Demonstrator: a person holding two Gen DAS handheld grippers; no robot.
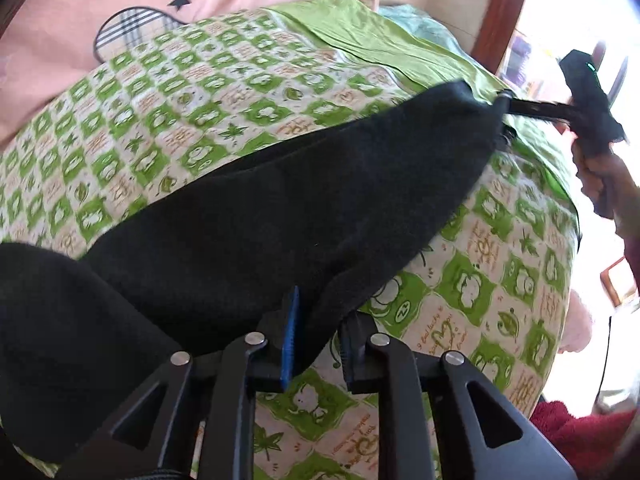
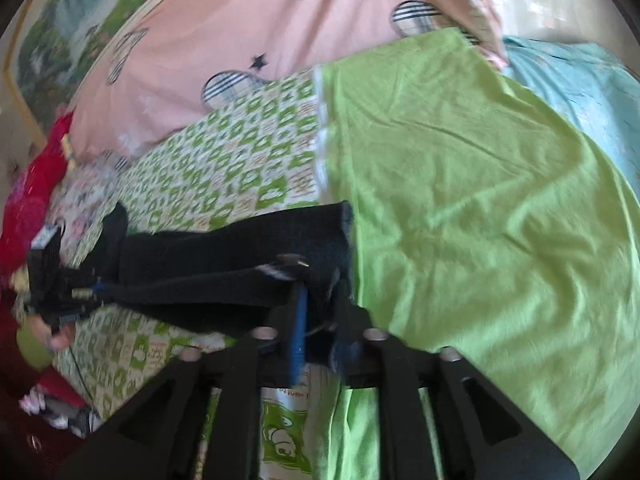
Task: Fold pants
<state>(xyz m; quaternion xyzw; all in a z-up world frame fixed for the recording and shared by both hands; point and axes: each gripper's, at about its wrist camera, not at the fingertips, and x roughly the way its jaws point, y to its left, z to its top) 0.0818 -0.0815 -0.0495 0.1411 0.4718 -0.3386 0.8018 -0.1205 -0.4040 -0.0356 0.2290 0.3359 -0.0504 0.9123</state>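
- Black pants stretched out lengthwise across the bed, over the green-and-white frog-print sheet, one end reaching the plain lime-green sheet.
- Appear already doubled leg over leg into one long narrow strip; crosswise folds seemingly not yet made, so probably around halfway or less.
- Fabric thick, matte, fleece-like; mostly flat in the right wrist view, slightly lifted and taut between the two ends; a small light tag or drawstring shows near the right end.
- Left gripper nearly closed, pinching the near edge of the pants between blue-padded fingers.
- Right gripper likewise narrowed on the opposite end, cloth bunched between the fingers; view blurred.
- Beyond: pink quilt with plaid shapes at the bed's far side, pale blue cloth beside the lime sheet, red fabric off the edge.
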